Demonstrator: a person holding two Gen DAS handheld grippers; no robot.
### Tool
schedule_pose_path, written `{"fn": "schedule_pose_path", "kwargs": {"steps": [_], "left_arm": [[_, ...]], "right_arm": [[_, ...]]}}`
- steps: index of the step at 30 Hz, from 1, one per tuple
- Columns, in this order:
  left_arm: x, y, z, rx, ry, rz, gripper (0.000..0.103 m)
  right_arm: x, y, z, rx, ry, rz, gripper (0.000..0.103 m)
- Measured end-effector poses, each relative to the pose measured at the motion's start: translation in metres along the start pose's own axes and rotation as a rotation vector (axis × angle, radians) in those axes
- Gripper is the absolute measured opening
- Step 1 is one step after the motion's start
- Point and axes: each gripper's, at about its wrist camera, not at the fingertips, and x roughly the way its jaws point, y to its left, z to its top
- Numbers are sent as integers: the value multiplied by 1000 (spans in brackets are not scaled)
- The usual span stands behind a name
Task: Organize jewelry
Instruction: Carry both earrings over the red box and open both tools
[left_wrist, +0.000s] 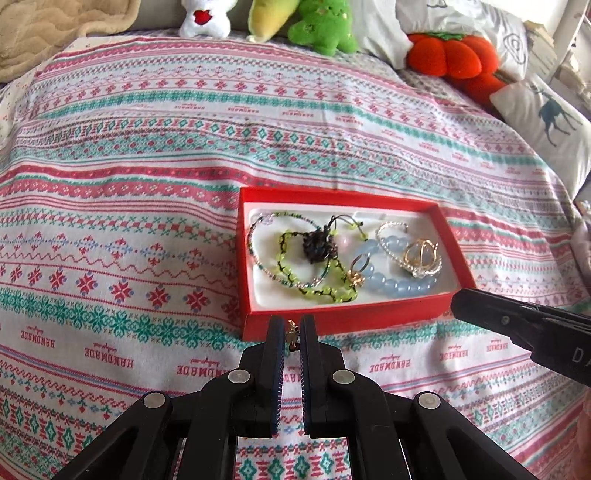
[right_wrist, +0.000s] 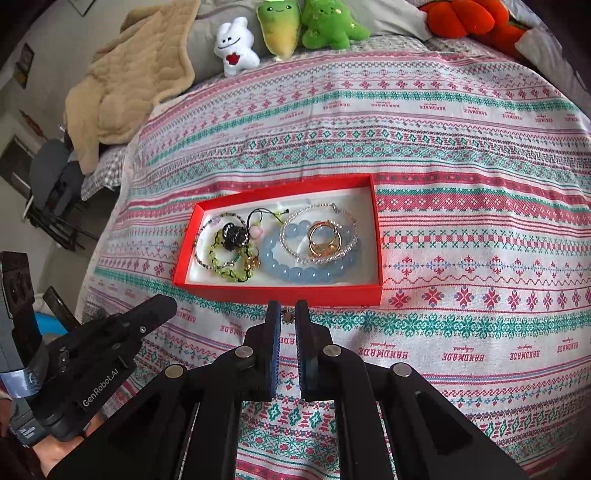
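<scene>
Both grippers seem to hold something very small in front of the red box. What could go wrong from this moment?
1. The left gripper pinches only a tiny gold piece, and the right gripper a similar small piece. Either may slip out and be hard to find on the busy patterned bedspread.
2. The red box is already crowded; a dropped piece may tangle with the green beaded bracelet or the blue bead bracelet.

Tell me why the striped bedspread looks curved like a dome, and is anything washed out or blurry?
Left wrist view: the fisheye lens bends the bedspread stripes into arcs; daylight bleaches the pillows at top right; the red box stays sharp. Right wrist view: the same bulge, dark corners at the picture's edges, and the tan blanket looks pale and soft.
</scene>
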Motion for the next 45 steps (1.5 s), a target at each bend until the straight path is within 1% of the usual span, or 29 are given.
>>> {"fn": "schedule_pose_path", "kwargs": {"steps": [4, 9, 18, 20, 21, 23, 29, 33, 35, 37, 38, 40, 42, 44, 45], "left_arm": [[3, -7, 6, 17, -34, -11, 3], [12, -13, 9, 41, -54, 4, 3], [22, -15, 11, 63, -80, 34, 3], [22, -16, 12, 63, -85, 34, 5], [22, -16, 12, 64, -83, 37, 6], [22, -16, 12, 66, -80, 45, 16], [19, -16, 10, 72, -80, 63, 30], [16, -13, 9, 61, -80, 62, 36], [15, -12, 8, 60, -78, 63, 43], [13, -12, 7, 64, -81, 65, 45], [12, -12, 6, 68, -80, 69, 47], [11, -13, 5, 74, -81, 75, 51], [9, -13, 5, 74, -83, 76, 55], [7, -14, 3, 72, -84, 77, 60], [6, -14, 3, 71, -84, 78, 61]], "right_arm": [[-1, -3, 8, 18, -31, 9, 8], [3, -4, 14, 25, -54, 25, 8], [16, 2, 18, 11, -52, 25, 8], [19, 3, 19, 8, -51, 24, 8], [19, 4, 19, 6, -50, 24, 8], [21, 5, 19, 4, -49, 24, 8], [22, 6, 19, 2, -50, 19, 8], [23, 4, 21, 10, -50, 22, 9], [21, 5, 22, 13, -54, 11, 9], [19, 6, 23, 5, -53, 21, 10], [17, 7, 24, 0, -56, 28, 12], [12, 8, 24, -7, -68, 28, 23], [7, 7, 23, -6, -83, 31, 41], [3, 6, 23, -1, -89, 34, 45], [2, 5, 23, 0, -90, 32, 46]]}}
